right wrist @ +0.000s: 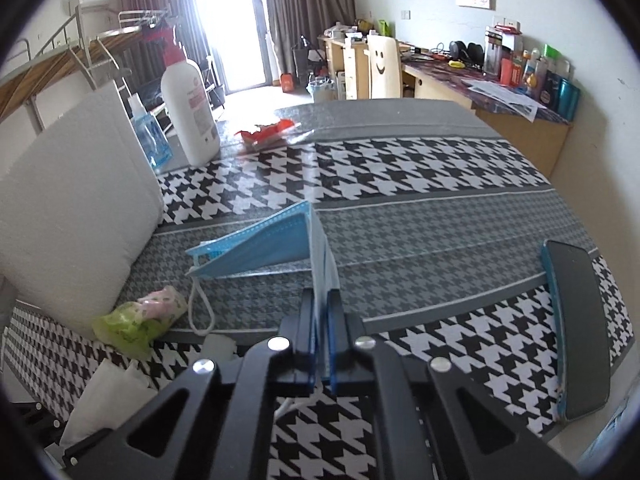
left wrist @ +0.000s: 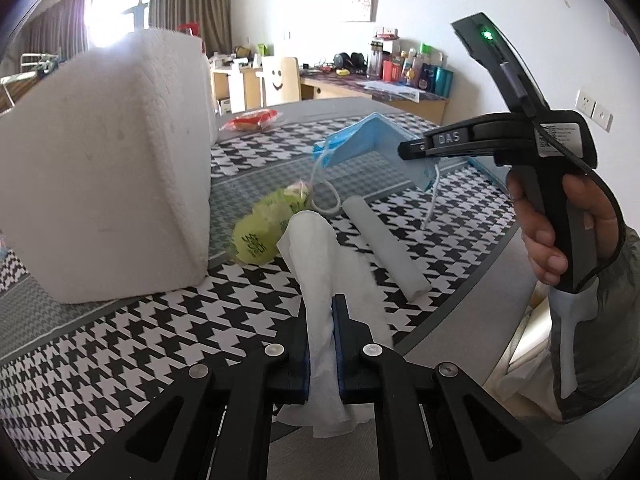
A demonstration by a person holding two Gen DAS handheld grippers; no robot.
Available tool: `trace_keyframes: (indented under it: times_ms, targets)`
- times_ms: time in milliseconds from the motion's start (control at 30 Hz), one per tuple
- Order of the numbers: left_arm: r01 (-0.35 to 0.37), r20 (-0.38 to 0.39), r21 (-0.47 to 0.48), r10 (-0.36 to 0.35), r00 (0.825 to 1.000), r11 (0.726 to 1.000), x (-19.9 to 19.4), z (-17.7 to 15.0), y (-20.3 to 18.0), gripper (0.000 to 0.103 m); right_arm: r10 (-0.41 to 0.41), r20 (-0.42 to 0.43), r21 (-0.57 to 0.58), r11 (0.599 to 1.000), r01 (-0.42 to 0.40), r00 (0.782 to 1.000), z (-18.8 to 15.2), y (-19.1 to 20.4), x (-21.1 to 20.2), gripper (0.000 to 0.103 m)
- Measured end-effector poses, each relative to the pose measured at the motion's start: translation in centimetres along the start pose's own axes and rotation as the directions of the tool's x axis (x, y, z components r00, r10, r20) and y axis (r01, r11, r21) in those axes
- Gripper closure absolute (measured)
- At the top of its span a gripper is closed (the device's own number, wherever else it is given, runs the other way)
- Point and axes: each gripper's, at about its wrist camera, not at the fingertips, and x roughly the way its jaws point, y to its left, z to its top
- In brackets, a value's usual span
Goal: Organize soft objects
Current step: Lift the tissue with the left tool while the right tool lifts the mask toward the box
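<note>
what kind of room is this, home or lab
Most likely a lived-in home room, perhaps a bedroom or studio: a metal loft bed frame, a cluttered wooden desk with bottles, and curtains by a bright balcony door.

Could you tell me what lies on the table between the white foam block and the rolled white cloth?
A green tissue pack lies there, beside the foam block and left of the rolled cloth, best seen in the left wrist view.

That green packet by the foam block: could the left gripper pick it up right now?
Probably not yet. The left gripper is shut on a white tissue, so its jaws are taken. The green packet lies just ahead, beside the foam block, with nothing covering it.
</note>
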Motion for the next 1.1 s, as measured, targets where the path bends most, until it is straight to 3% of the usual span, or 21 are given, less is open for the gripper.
trace_keyframes:
  times_ms: [433, 1100]
  targets:
    - [-0.017, 0.063, 0.004, 0.017, 0.998, 1.000, -2.3, 0.7, 0.4, 0.094, 0.015, 0.125, 0.057, 0.998, -0.022, 0.992, 0.6, -0.1, -5.3, 0.096]
    - [0.002, 0.125, 0.039, -0.007, 0.992, 0.999, -4.2, 2.6, 0.3, 0.094, -0.006, 0.185, 0.078, 0.997, -0.009, 0.983, -0.2, -0.1, -8.4, 0.096]
